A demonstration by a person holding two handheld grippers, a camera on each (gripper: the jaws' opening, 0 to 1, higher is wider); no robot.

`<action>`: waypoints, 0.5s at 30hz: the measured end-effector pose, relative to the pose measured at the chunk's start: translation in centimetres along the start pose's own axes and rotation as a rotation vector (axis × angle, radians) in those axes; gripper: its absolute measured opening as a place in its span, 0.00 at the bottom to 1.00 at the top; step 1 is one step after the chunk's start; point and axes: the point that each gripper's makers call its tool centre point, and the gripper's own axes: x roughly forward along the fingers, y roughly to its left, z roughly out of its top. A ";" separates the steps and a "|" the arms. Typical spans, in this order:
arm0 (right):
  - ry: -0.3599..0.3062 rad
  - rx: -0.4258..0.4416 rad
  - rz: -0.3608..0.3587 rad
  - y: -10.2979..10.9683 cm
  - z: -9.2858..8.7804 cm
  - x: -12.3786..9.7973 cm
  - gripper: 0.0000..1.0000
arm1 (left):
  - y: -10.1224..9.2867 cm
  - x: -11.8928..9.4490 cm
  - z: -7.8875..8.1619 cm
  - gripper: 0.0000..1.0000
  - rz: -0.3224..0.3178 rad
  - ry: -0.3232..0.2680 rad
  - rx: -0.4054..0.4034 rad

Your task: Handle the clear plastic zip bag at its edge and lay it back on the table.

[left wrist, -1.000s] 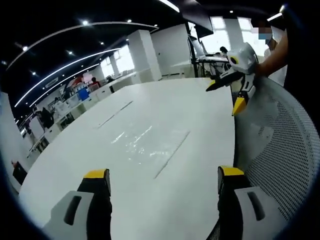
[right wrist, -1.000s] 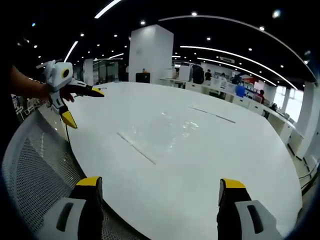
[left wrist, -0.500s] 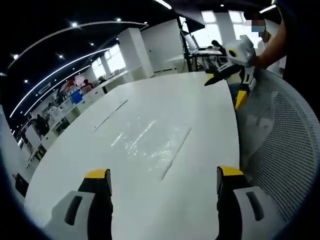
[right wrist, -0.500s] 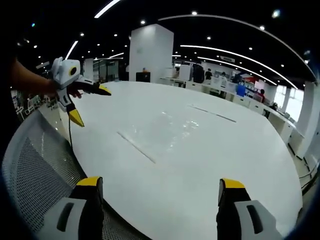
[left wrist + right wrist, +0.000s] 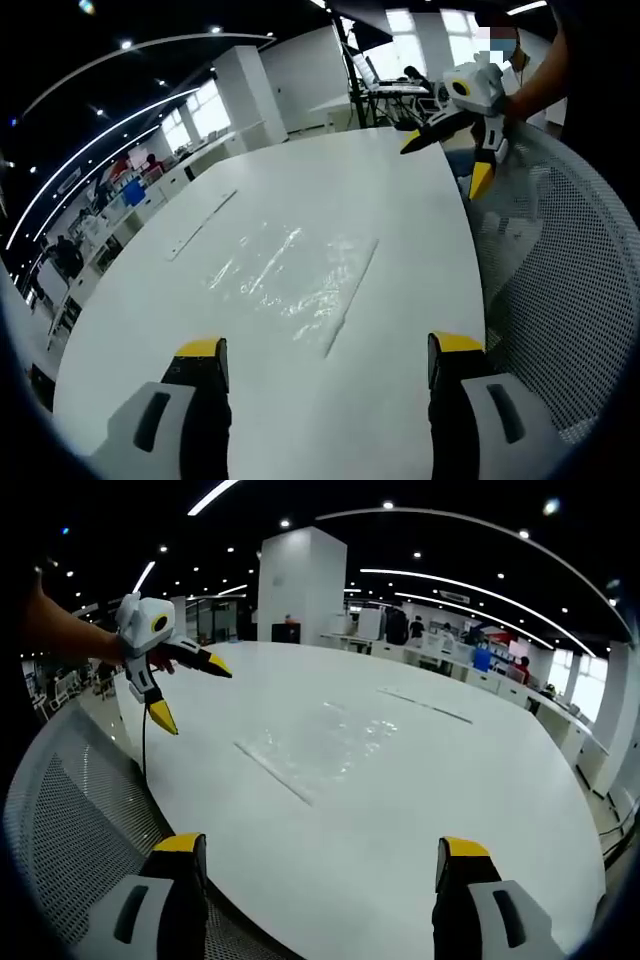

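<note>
The left gripper (image 5: pixel 325 365) hangs above the near edge of the counter (image 5: pixel 150 300) with its two yellow-tipped jaws spread wide and nothing between them. Just ahead of it, flat on the white top, lies the clear zip bag (image 5: pixel 290 280), its wrinkled plastic catching the ceiling lights and its straight edge running along the side nearer the right jaw. In the left gripper view the right gripper (image 5: pixel 450 140) shows farther off, beyond the far rim of the counter, held in a person's hand (image 5: pixel 510 100), its jaws parted and empty. Beside the counter on that side curves the white mesh back of a chair (image 5: pixel 570 280). From the right gripper view, that gripper (image 5: pixel 320 855) likewise has its jaws wide apart and grips nothing, poised over the counter's edge with the mesh chair (image 5: pixel 70 820) at its left. The bag (image 5: pixel 320 745) lies flat out ahead near the middle of the counter (image 5: pixel 480 790), apart from both grippers. The left gripper (image 5: pixel 185 690) shows off to the left, jaws open, over the counter's rim.
</note>
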 end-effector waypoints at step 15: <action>0.005 -0.004 0.008 0.1 -0.1 0.0 0.95 | -0.1 1.1 -0.6 0.76 -0.063 0.049 0.051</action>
